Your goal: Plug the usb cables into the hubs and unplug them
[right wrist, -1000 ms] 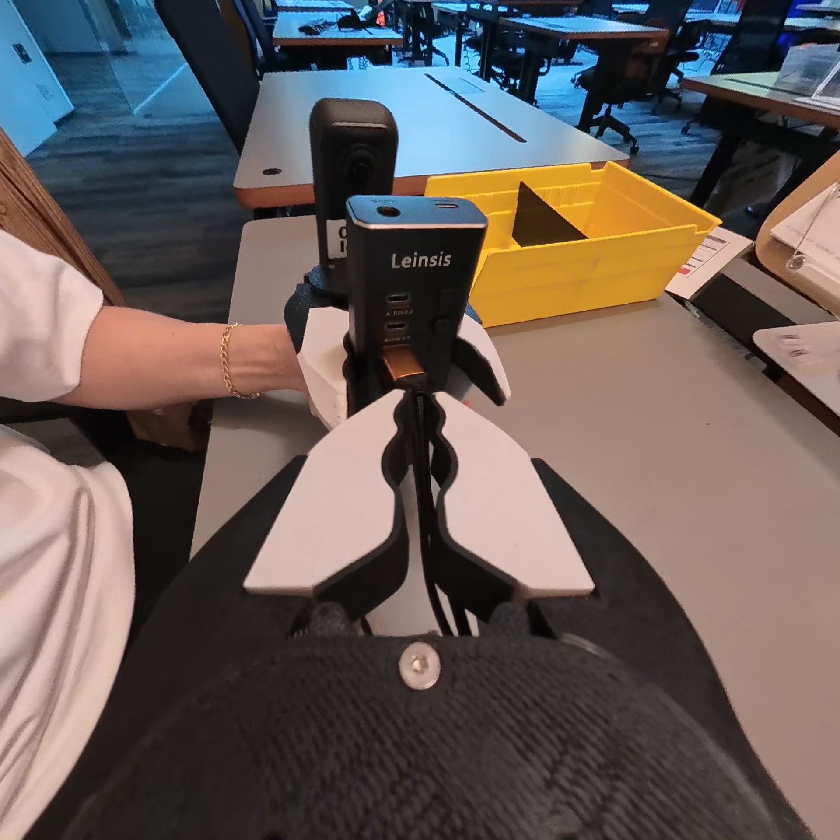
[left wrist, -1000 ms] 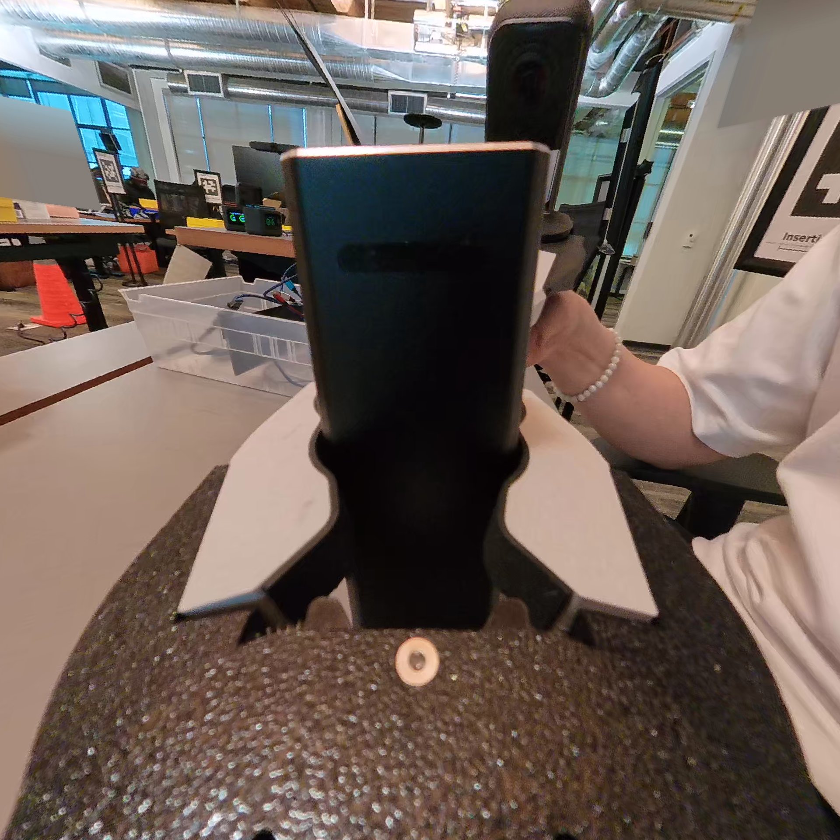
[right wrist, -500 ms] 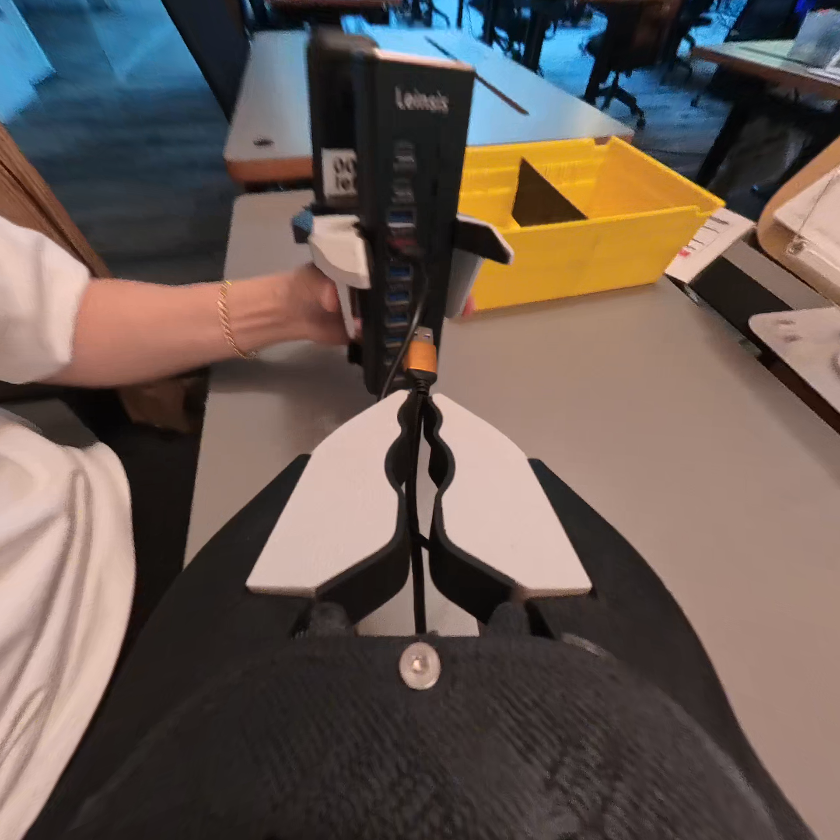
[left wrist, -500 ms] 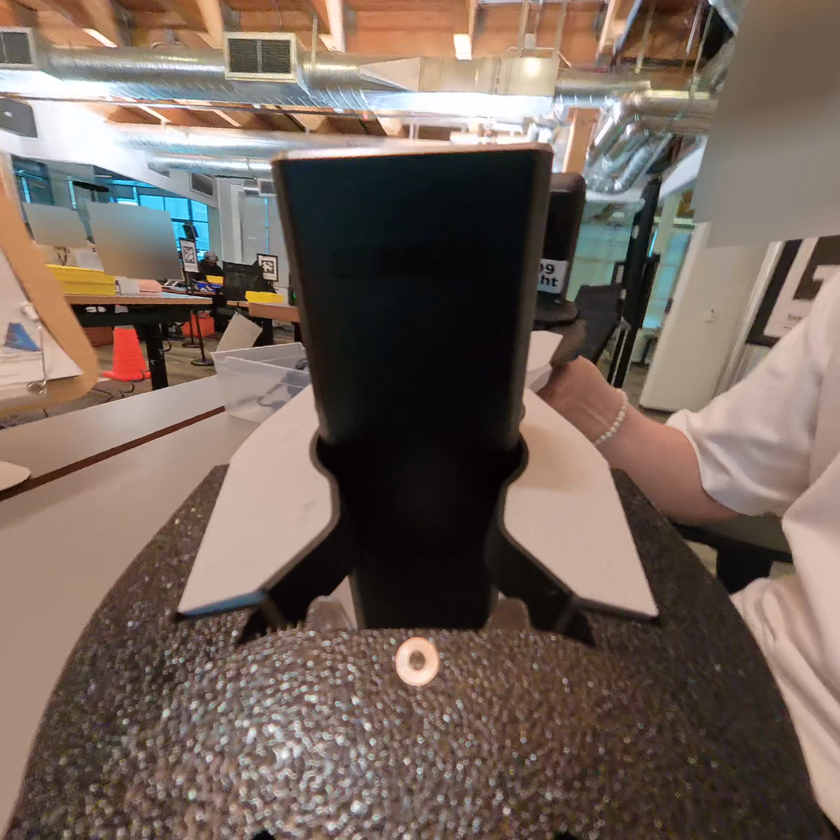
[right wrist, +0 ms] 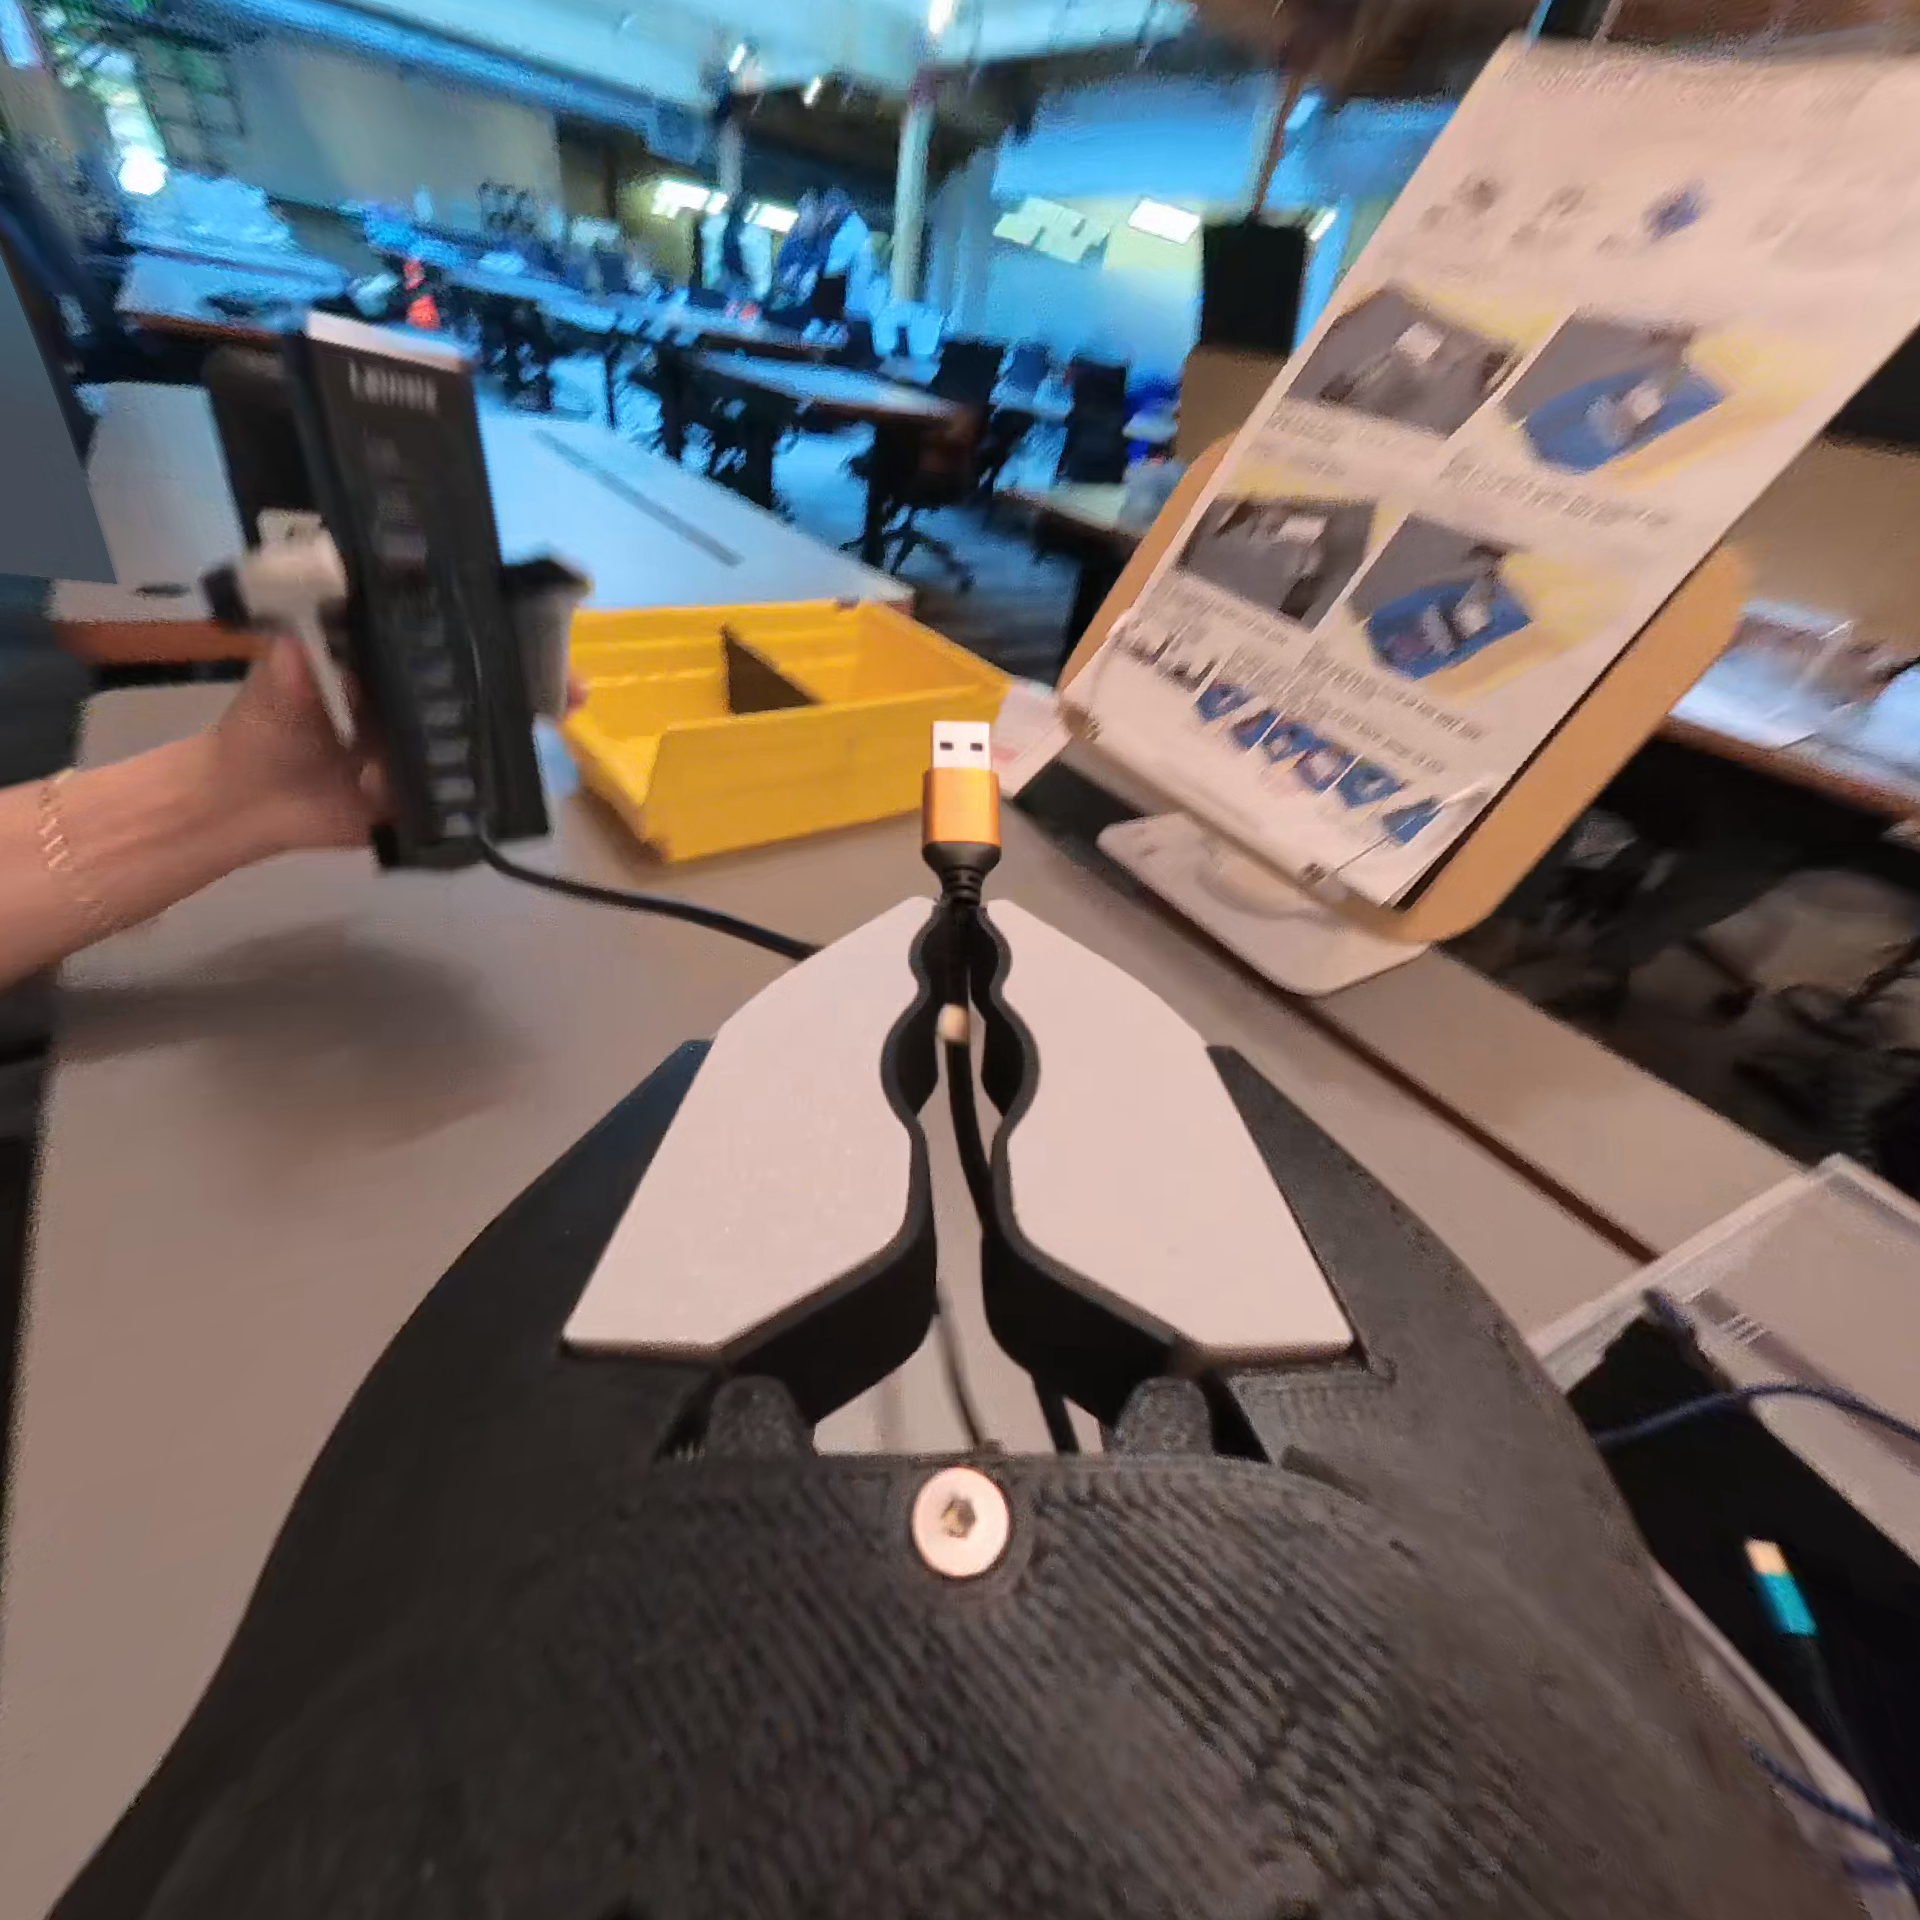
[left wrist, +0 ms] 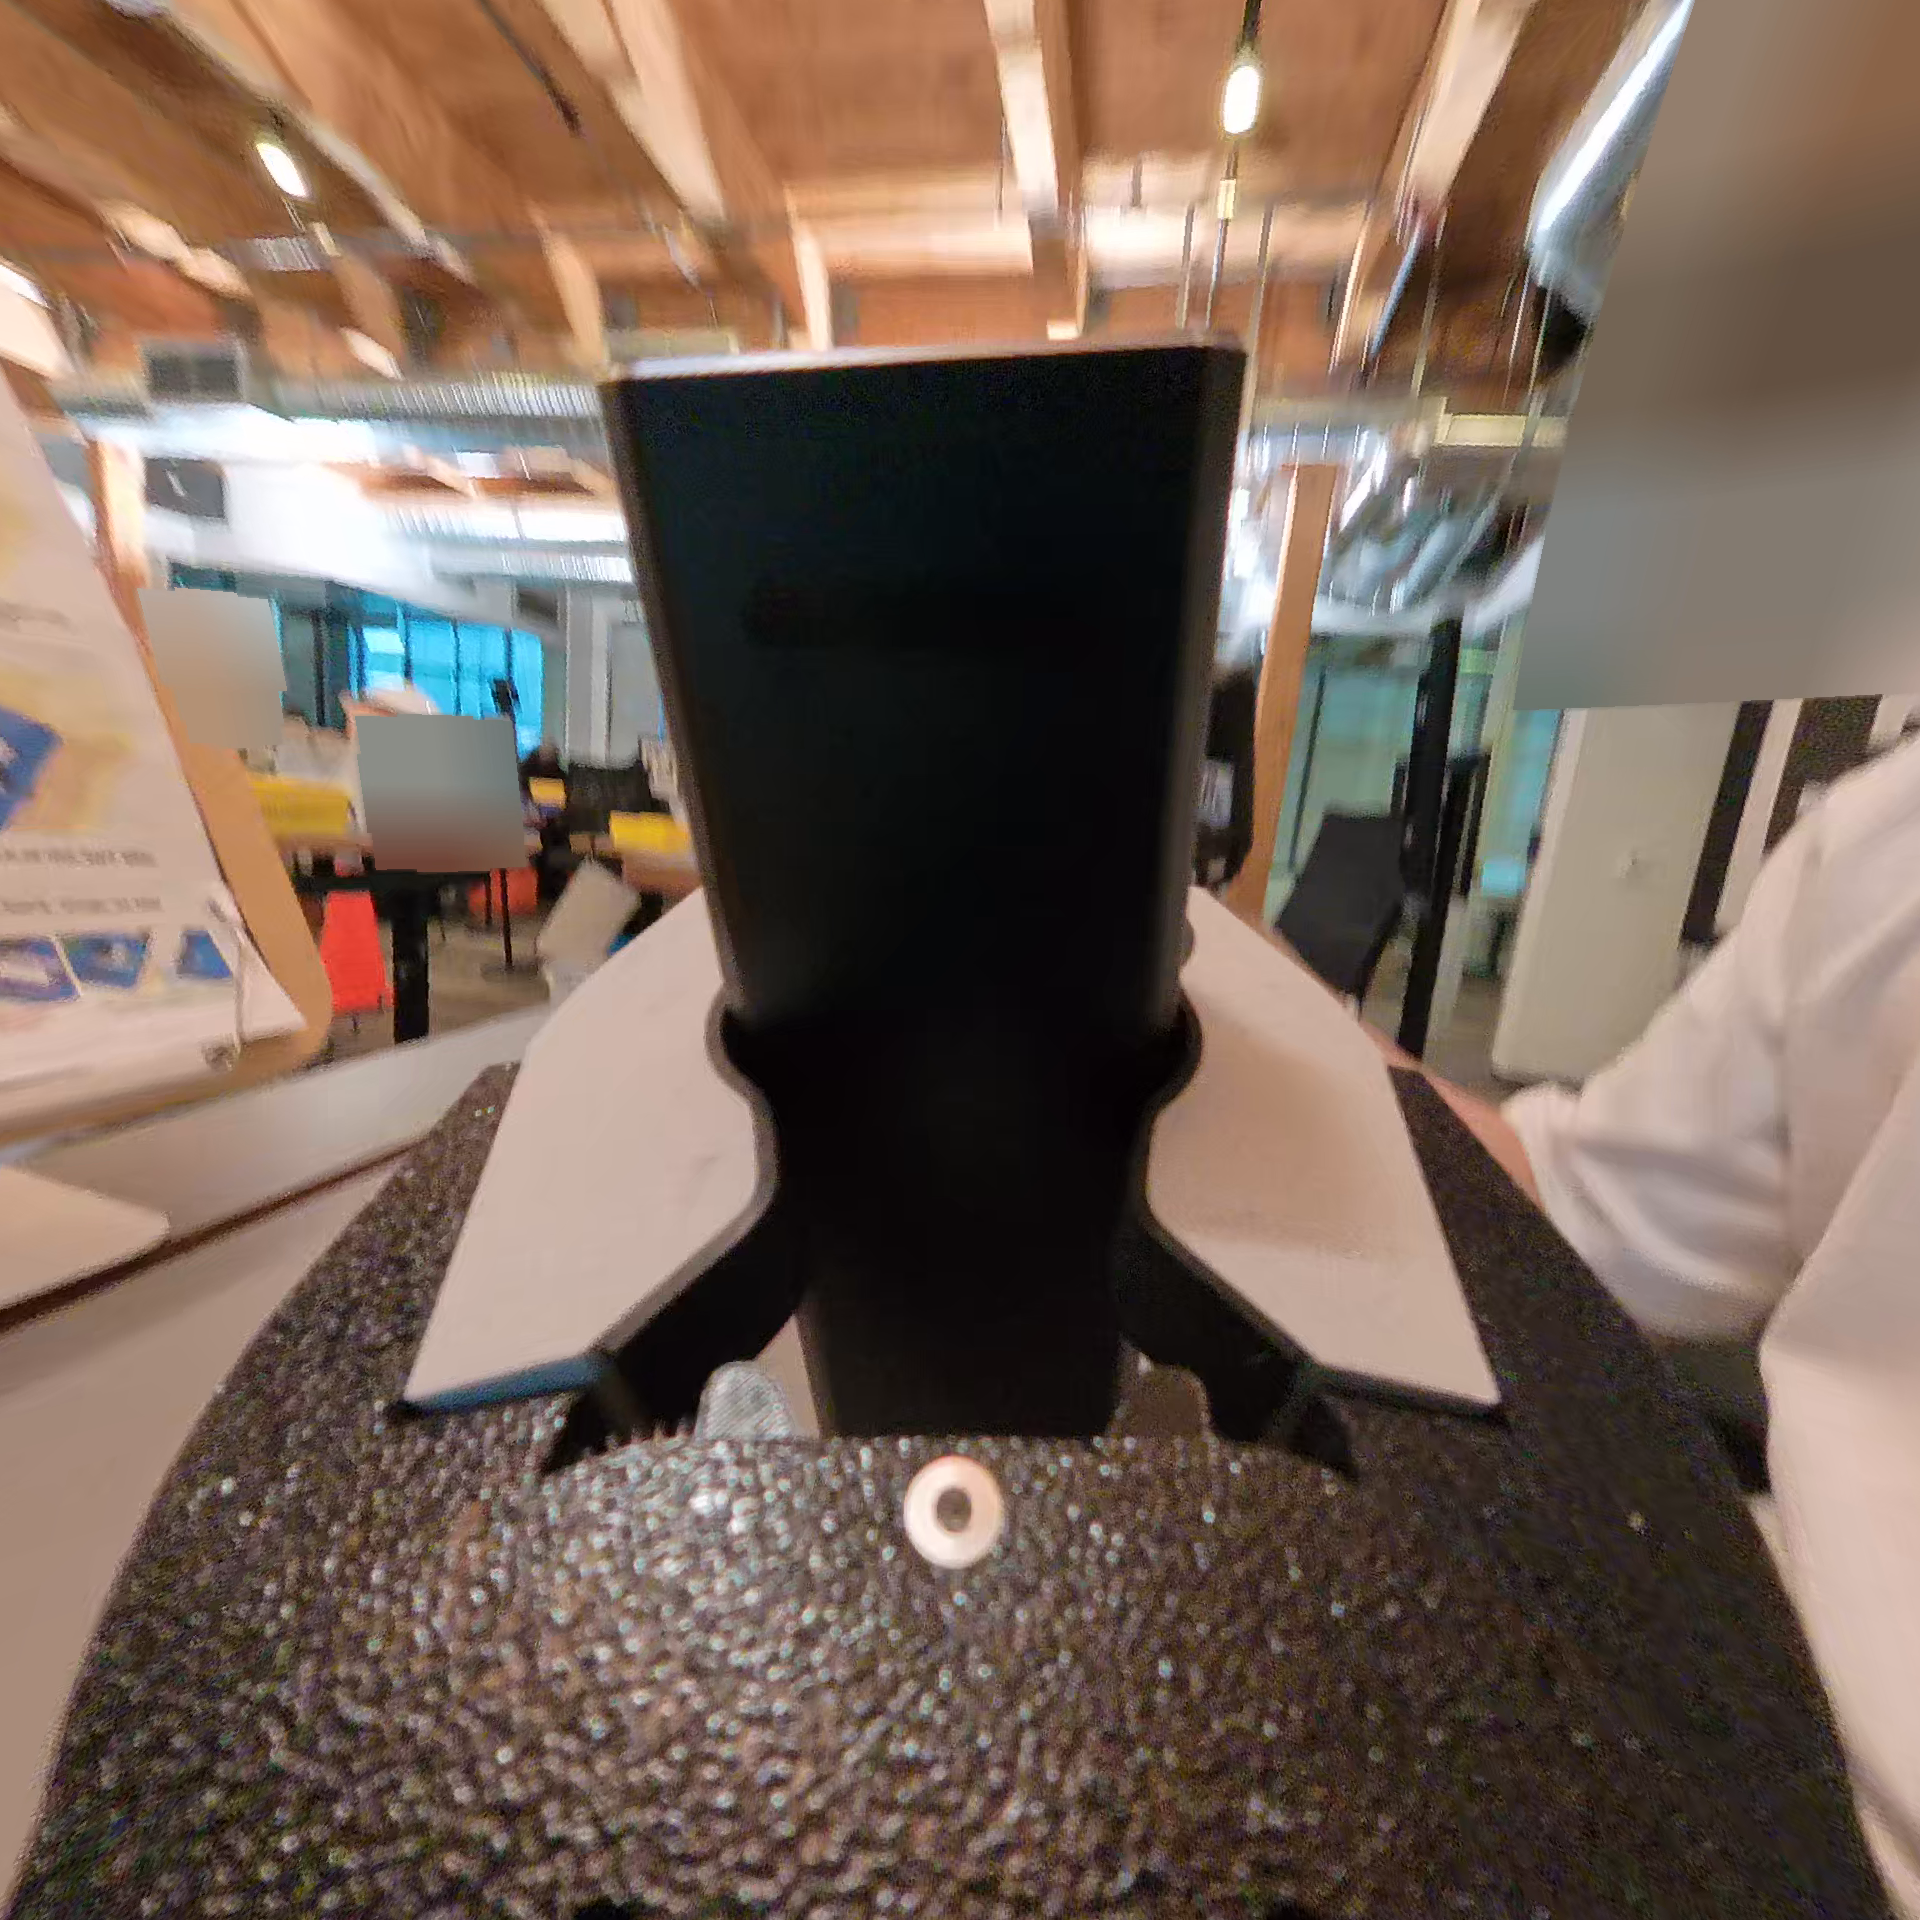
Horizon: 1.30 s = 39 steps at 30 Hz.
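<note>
Right hand-held gripper (right wrist: 961, 920) clamped on the limp black cable just behind its rigid orange-sleeved USB plug (right wrist: 961, 795), free above the grey tabletop (right wrist: 312, 1091); left hand-held gripper (left wrist: 956, 997) grips the stiff, smooth black slab-shaped hub (left wrist: 925, 675) by its sides.

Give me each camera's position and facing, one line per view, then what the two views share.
Left wrist view: sits on the left gripper, looking along its fingers at the back of the black hub it clamps, ceiling beyond; a white sleeve shows at right.
Right wrist view: sits on the right gripper, looking across the grey table past the orange-collared USB plug towards a yellow bin; the person's hand shows at left.
Shared: the hub, held in the left gripper.
</note>
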Available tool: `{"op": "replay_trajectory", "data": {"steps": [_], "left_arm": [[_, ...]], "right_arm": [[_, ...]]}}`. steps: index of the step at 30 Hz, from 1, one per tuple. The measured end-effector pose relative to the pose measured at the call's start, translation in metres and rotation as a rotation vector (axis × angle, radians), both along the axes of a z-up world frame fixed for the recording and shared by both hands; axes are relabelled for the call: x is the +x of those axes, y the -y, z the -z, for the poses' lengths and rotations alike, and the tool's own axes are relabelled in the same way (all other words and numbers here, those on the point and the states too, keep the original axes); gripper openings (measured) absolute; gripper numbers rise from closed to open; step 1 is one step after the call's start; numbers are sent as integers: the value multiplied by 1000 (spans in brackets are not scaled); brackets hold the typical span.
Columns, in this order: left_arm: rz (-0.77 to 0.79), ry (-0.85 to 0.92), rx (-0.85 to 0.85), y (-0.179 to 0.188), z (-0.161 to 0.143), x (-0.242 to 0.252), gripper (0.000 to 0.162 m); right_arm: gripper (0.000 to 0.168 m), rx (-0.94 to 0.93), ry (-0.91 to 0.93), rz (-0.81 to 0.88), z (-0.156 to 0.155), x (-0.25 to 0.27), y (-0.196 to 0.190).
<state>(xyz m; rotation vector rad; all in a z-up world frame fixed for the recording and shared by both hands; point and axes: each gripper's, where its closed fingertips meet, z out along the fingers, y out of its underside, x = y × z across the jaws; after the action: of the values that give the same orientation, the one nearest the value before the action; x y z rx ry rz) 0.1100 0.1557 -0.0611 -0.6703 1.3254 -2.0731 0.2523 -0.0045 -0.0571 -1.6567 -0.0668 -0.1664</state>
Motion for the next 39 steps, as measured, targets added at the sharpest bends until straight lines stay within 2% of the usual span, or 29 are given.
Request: {"op": "replay_trajectory", "data": {"steps": [2, 4, 6, 8, 11, 15, 19, 22, 25, 28, 31, 33, 35, 39], "left_arm": [[-43, 68, -77, -16, -21, -11, 74], [-100, 70, -36, -29, -24, -18, 74], [-163, 59, 13, -39, -24, -21, 73], [-166, 64, 23, -43, -26, -25, 75], [-138, 61, 25, -39, -24, -24, 73], [-95, 24, 34, -27, -15, -15, 73], [-56, 7, 41, -17, -10, -12, 71], [-27, 0, 43, -12, -8, -12, 71], [-19, -19, 49, -10, -4, -10, 71], [-6, -23, 53, -9, 0, -8, 72], [10, -42, 39, -6, 5, -5, 71], [21, -52, 38, -3, 8, -3, 71], [26, -64, 47, -1, 10, -1, 71], [18, -93, 59, -1, 16, 2, 71]], "right_arm": [[4, -19, -11, -4, 3, 6, 13], [4, -6, 2, 75, -4, 22, 30], [4, 34, 40, 163, -23, 41, 52], [4, 90, 50, 247, -47, 65, 73], [3, 216, 78, 284, -83, 98, 91], [3, 284, 130, 308, -97, 141, 93], [3, 281, 54, 346, -60, 183, 91], [4, 200, 68, 382, -2, 203, 92], [4, -32, -72, 273, 63, 193, 83], [4, -401, 0, 514, 117, 220, 101], [5, -689, -53, 452, 155, 209, 93], [16, -808, -21, 449, 164, 211, 89], [31, -863, -2, 407, 160, 210, 81], [59, -826, -12, 328, 119, 203, 67]]}}
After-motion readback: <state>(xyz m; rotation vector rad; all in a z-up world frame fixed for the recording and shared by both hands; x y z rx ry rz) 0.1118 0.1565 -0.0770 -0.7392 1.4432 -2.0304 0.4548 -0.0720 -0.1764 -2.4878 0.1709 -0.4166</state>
